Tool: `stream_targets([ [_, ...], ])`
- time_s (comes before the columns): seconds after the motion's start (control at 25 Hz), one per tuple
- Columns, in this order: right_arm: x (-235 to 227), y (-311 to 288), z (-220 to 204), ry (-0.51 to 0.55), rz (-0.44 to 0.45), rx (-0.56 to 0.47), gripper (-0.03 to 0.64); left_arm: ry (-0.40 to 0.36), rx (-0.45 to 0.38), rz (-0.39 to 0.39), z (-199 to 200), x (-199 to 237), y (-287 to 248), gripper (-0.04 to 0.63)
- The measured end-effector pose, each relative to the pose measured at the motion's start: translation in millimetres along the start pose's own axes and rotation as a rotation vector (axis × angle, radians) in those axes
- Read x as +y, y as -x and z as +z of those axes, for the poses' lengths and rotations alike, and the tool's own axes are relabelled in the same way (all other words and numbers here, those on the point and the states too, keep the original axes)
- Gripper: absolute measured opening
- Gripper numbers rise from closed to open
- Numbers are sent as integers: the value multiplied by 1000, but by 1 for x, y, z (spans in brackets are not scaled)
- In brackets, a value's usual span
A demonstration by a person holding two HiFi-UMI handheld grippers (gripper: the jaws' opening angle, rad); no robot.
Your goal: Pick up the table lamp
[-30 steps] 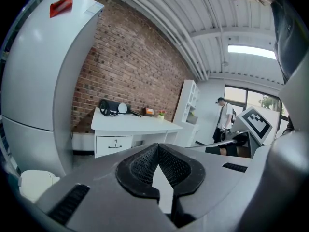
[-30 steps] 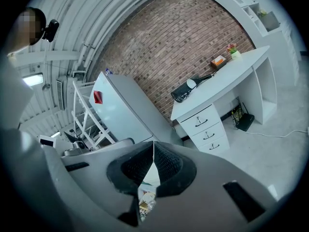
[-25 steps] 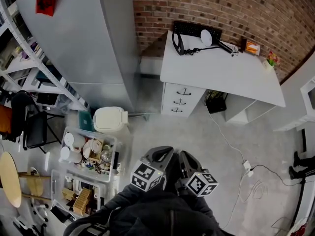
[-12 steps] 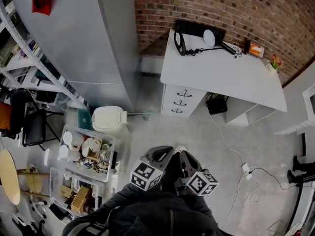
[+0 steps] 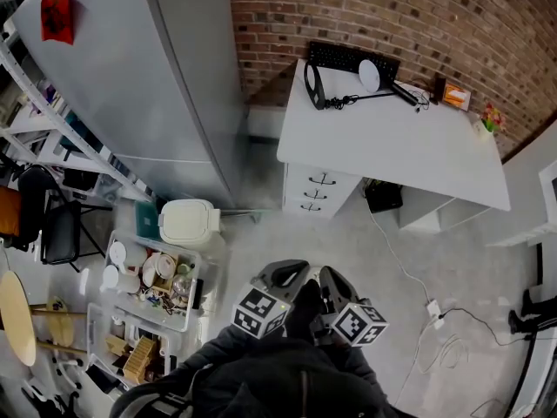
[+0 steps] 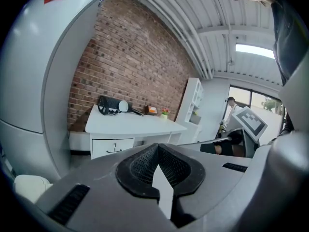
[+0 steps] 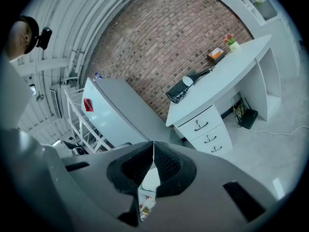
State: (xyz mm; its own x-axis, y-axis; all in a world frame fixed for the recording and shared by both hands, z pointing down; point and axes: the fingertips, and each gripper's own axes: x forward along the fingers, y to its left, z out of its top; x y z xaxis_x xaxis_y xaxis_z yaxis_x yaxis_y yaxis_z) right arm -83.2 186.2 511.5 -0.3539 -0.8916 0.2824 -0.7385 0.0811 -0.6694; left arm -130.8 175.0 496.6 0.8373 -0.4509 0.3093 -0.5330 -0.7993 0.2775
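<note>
**Left hand-held gripper (image 5: 287, 273) and right hand-held gripper (image 5: 329, 277) both closed and empty; lamp (image 5: 370, 76) off on the bench (image 5: 409, 151)**

In the head view, the two grippers sit at 6 o'clock, side by side and nearly touching. They are held close in front of the person's body on dark sleeves (image 5: 287, 377). Their marker cubes face up, and both noses aim toward 12 o'clock, tipped a little below level. They hang over bare floor (image 5: 348, 233) and touch nothing.

The left gripper view shows the left hand-held gripper (image 6: 157, 148) with its ribbed black pads meeting at the tips and nothing between them. The right gripper's marker cube shows at 3 o'clock of that view. The right gripper view shows the right hand-held gripper (image 7: 153, 144) the same way, with its pads together at the tips and nothing gripped.

The lamp is well apart from both grippers, at about 1 o'clock from them in the head view. It stands on the back of the white bench against the brick wall (image 5: 365, 11). Its black ring base is at the bench's 10 o'clock corner, and its thin arm reaches toward 3 o'clock past the round white head. A black keyboard (image 5: 348, 55) lies just behind it.

The lamp (image 6: 113, 105) is at 10 o'clock in the left gripper view. In the right gripper view, the lamp (image 7: 182, 90) is at 1 o'clock. Drawers (image 5: 318, 185) hang under the bench's near left end. A tall grey cabinet (image 5: 165, 85) fills 10 to 11 o'clock. Bins (image 5: 157, 277) of clutter sit on the floor at 8 o'clock.
</note>
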Motion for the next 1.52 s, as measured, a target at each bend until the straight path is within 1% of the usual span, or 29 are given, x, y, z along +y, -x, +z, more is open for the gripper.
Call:
stream_targets([
  [0.32, -22, -35, 39, 5, 22, 21, 12, 7, 11, 13, 21, 23, -48, 8],
  [0.72, -69, -60, 96, -10, -5, 1, 12, 12, 14, 22, 52, 43, -109, 8],
  [0.88, -86, -70, 114, -10, 0, 6, 12, 25, 27, 28, 56, 50, -134, 8],
  [1.12, -116, -79, 148, -2, 0, 0, 12, 30, 11, 30, 73, 50, -174, 8],
  [1.36, -136, -88, 170, 16, 22, 0, 12, 51, -1, 21, 80, 49, -210, 8],
  [1.52, -155, -89, 187, 27, 4, -26, 12, 47, 2, 0, 83, 44, -232, 8],
])
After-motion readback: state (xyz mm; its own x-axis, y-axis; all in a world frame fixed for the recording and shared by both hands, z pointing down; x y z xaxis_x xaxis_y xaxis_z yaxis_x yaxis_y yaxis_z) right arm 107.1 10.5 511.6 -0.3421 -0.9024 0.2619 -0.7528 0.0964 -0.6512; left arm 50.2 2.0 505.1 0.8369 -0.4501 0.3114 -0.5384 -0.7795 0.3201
